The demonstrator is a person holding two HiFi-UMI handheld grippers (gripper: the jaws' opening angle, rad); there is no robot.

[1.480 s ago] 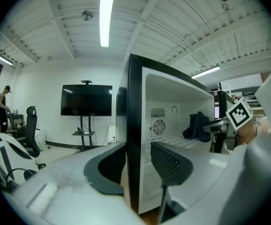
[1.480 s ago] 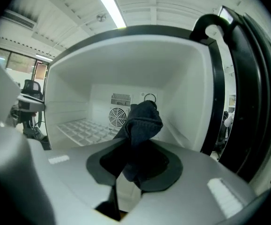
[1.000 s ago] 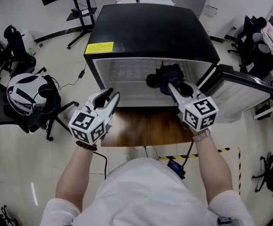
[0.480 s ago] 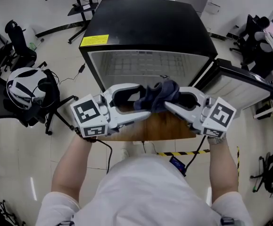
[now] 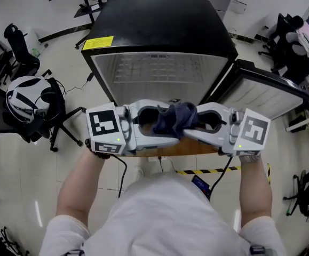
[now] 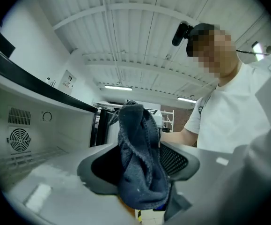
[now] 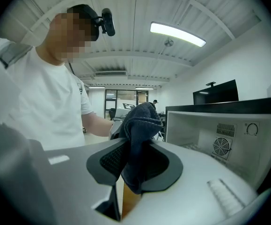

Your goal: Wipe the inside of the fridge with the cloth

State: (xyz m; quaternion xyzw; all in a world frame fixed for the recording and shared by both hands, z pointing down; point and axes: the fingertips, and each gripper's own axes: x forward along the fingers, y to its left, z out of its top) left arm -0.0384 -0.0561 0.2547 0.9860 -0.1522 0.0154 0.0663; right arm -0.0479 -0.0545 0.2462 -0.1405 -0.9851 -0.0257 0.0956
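Pale tiled floor (image 5: 15, 185), black office chair (image 5: 15, 39), ribbed ceiling (image 6: 126, 32), strip light (image 7: 177, 34).

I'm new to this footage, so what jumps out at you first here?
A dark cloth is bunched between two hand-held grippers that face each other at centre, just before the open fridge. The right hand-held gripper is shut on it; the left hand-held gripper has just been opening its jaws, with the cloth between them.

fridge (image 5: 159, 73) lower interior hidden behind cloth (image 5: 175, 119)
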